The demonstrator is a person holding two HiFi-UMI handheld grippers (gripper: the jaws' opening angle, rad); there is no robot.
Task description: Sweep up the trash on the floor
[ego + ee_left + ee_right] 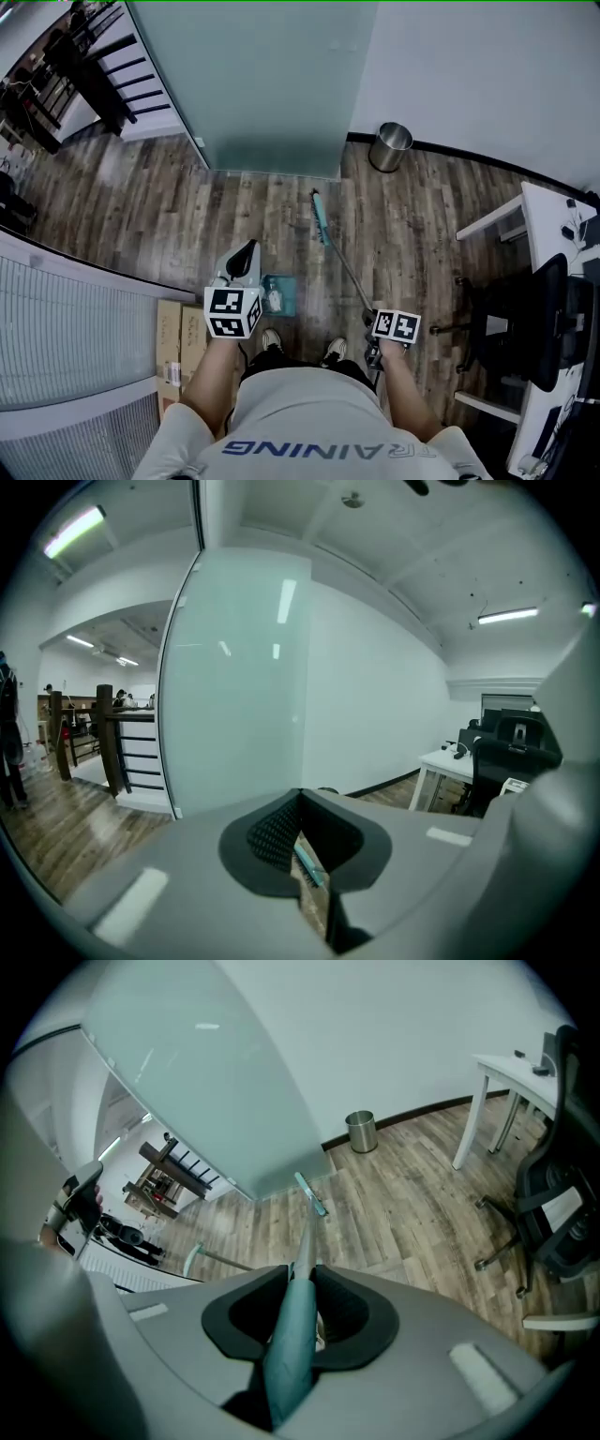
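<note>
My right gripper (376, 317) (300, 1274) is shut on the teal grip of a broom (291, 1335). The broom's metal shaft slants away across the wood floor to its teal head (320, 216) (312, 1194). A teal dustpan (279, 293) lies on the floor by my feet with something pale on it. A pale handle (192, 1258) shows at the left of the right gripper view. My left gripper (246, 256) (298, 803) is raised above the dustpan and points toward the glass wall. Its jaws are shut with nothing between them.
A steel bin (390, 147) (360, 1132) stands by the far wall beside a frosted glass partition (253, 84). A white desk (553, 234) and a black office chair (525, 328) fill the right side. Cardboard boxes (178, 347) sit at the left.
</note>
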